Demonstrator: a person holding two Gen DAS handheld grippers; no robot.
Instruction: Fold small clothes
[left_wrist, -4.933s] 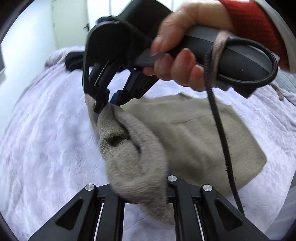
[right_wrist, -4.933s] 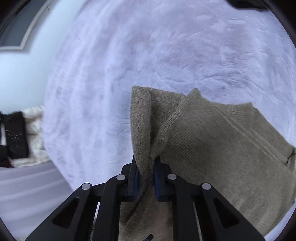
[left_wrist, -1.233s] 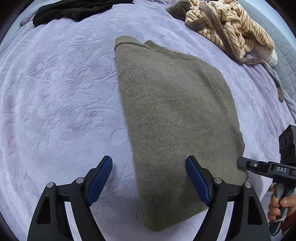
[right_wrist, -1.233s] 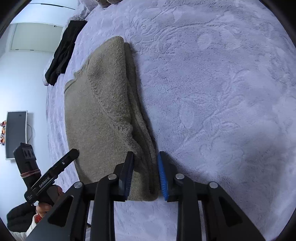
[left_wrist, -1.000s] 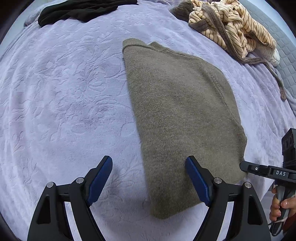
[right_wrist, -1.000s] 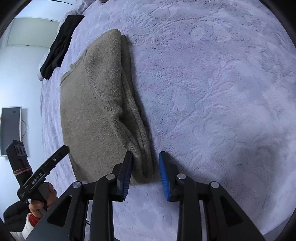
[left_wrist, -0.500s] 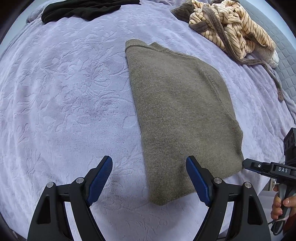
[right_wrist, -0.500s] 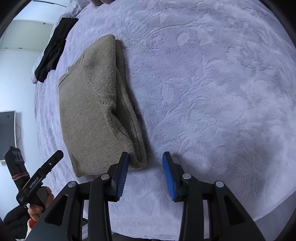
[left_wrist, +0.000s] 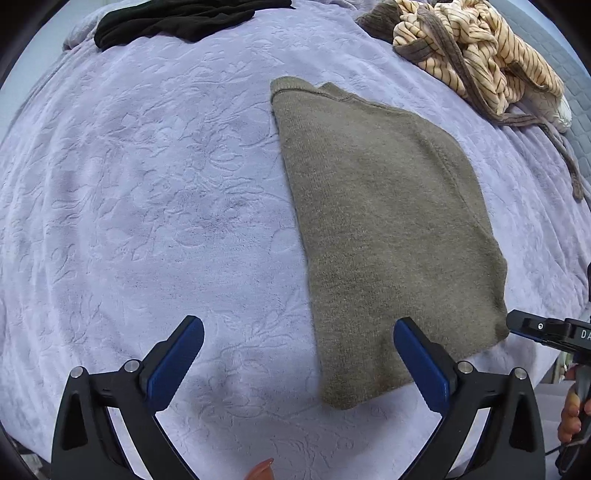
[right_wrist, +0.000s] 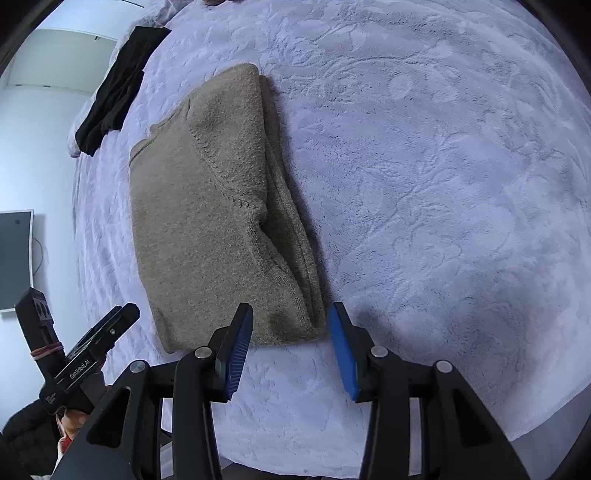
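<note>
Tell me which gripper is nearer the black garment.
Neither is close; the left gripper looks somewhat nearer. It hangs by the sweater's near-left corner, the right gripper by its near-right corner; the black garment lies far-left.

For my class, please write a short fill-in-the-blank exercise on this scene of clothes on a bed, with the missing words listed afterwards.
1. The folded sweater lies on a ____ blanket.
2. The garment at the far edge of the bed is ____ in colour.
3. The heap of clothes beyond the sweater has a ____ pattern.
4. The pads of the left gripper are ____ in colour.

Missing words: lilac; black; striped; blue
</note>
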